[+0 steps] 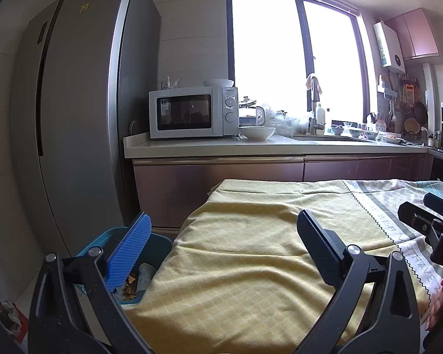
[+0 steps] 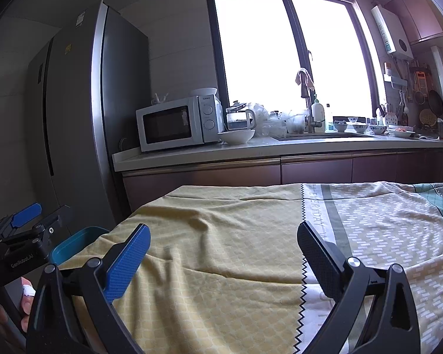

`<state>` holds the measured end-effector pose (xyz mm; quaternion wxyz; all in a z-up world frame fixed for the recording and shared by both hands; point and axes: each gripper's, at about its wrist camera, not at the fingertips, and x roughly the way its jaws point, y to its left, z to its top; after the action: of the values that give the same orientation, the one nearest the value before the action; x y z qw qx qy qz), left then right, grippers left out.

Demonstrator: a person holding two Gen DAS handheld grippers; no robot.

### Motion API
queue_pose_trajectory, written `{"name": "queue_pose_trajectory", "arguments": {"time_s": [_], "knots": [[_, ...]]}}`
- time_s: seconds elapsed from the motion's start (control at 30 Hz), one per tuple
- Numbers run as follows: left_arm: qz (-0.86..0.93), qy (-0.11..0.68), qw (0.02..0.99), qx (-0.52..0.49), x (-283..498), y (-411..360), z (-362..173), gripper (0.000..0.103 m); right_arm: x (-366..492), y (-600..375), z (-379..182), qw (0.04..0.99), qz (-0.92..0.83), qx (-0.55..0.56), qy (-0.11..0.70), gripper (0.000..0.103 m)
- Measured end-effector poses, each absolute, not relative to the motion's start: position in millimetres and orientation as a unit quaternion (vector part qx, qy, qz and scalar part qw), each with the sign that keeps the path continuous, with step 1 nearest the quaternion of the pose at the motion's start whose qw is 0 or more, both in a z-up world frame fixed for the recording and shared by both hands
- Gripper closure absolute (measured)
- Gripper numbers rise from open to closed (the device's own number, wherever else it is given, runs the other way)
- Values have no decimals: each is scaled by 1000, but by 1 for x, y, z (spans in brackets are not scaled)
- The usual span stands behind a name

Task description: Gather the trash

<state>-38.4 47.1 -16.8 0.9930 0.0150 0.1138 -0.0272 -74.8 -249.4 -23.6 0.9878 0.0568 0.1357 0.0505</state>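
Observation:
A blue trash bin (image 1: 159, 244) stands at the table's left edge, below table height, with crumpled wrappers and paper (image 1: 133, 283) inside; its rim also shows in the right wrist view (image 2: 71, 244). My left gripper (image 1: 224, 227) is open and empty, over the table's left edge beside the bin. My right gripper (image 2: 224, 236) is open and empty, above the yellow tablecloth (image 2: 221, 250). Each gripper shows in the other's view: the right one at the right edge of the left wrist view (image 1: 428, 218), the left one at the left of the right wrist view (image 2: 23, 227).
A tall grey fridge (image 1: 73, 118) stands left of the bin. Behind the table runs a counter (image 1: 251, 144) with a microwave (image 1: 192, 112), bowls, a sink and dishes under a bright window. The cloth turns to a patterned grey-green on the right (image 2: 384, 221).

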Motion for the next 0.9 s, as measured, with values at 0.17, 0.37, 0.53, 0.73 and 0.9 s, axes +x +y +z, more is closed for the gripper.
{"name": "queue_pose_trajectory", "arguments": {"time_s": [0.17, 0.37, 0.53, 0.73, 0.9], "knots": [[-29, 113, 993, 15, -39, 46, -16, 6, -74, -251, -24, 988, 49, 57, 137, 7], [-28, 112, 993, 14, -38, 47, -17, 6, -74, -253, -24, 988, 47, 58, 137, 7], [-28, 113, 993, 13, -38, 47, -17, 6, -75, -253, -24, 988, 47, 59, 136, 7], [-27, 113, 993, 14, -36, 46, -18, 6, -74, -255, -23, 988, 45, 59, 135, 7], [-26, 113, 993, 14, -37, 46, -17, 6, -74, -256, -23, 988, 44, 59, 135, 7]]}}
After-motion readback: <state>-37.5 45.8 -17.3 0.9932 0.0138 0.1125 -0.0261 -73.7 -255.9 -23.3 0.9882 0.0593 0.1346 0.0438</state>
